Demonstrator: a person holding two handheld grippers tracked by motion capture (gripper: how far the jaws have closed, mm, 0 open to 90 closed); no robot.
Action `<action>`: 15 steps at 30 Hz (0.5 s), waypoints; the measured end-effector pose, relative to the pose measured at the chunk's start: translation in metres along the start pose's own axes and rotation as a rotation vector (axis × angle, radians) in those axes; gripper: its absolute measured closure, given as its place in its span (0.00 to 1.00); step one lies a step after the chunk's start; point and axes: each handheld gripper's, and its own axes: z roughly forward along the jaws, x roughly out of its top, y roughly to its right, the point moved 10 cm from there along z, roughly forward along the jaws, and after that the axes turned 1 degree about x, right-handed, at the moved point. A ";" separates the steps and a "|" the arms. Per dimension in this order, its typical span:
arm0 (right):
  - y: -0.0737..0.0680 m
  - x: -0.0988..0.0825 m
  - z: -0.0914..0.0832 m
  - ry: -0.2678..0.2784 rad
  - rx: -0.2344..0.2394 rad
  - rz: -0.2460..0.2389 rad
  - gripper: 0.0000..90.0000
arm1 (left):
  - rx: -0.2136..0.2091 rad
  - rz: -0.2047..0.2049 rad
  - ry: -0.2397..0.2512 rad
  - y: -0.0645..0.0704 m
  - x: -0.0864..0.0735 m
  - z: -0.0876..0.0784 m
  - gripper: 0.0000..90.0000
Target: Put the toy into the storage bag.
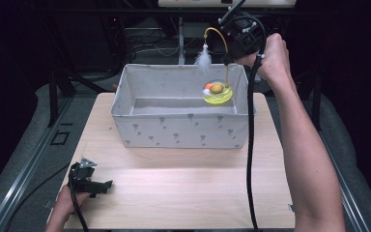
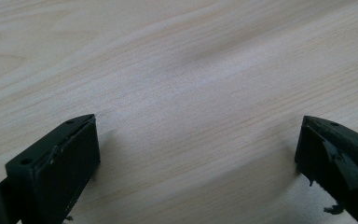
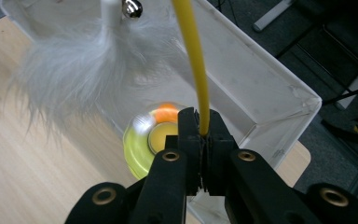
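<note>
The right gripper (image 3: 204, 133) pinches the cat toy (image 1: 217, 92) by its stiff yellow wire, hanging it over the fabric box (image 1: 181, 128) at two o'clock. It looks light, top-wobbly, probably springy; grip low on the wire. The left gripper (image 1: 107, 184) rests on the bench (image 1: 183, 193), fingers (image 2: 60, 163) spread.

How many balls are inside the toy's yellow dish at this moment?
3, as far as the high view shows: an orange-brown ball at the centre, an orange ball and a white ball at the left edge of the yellow dish. More may be hidden.
</note>
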 end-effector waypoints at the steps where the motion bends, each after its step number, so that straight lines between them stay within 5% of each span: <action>1: 0.000 0.000 0.000 0.000 0.000 0.000 0.98 | 0.000 0.000 0.000 0.000 0.000 0.000 0.00; 15: 0.026 0.005 0.027 0.011 -0.055 0.058 0.98 | 0.005 -0.003 0.008 0.000 0.000 0.000 0.00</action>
